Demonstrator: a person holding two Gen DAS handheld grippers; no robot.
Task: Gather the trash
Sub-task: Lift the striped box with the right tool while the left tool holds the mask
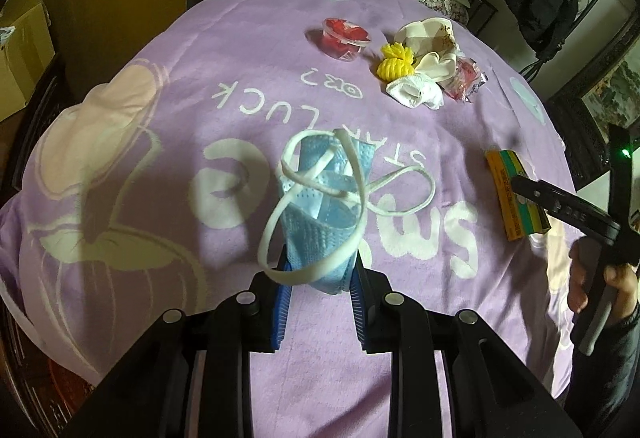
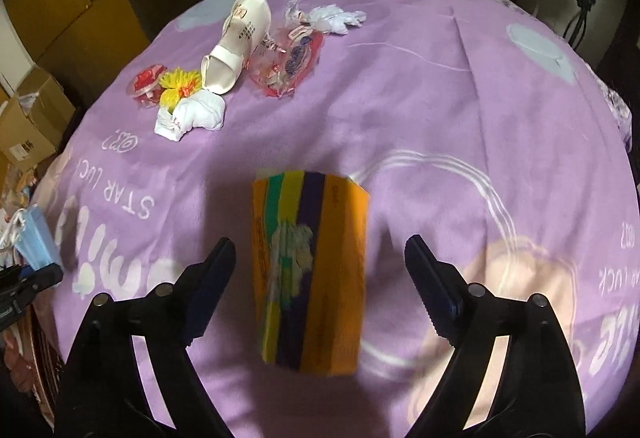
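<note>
Gripping the blue face mask (image 1: pixel 320 214) in the left gripper (image 1: pixel 320 302), jaws pinched on its folded edge, straps dangling. Holding the right gripper (image 2: pixel 320 270) wide open, jaws straddling the orange carton (image 2: pixel 310 278) lying on the purple blanket (image 2: pixel 440 98) without touching it. Needing a centred descent, closing squarely across the carton's long sides.
</note>
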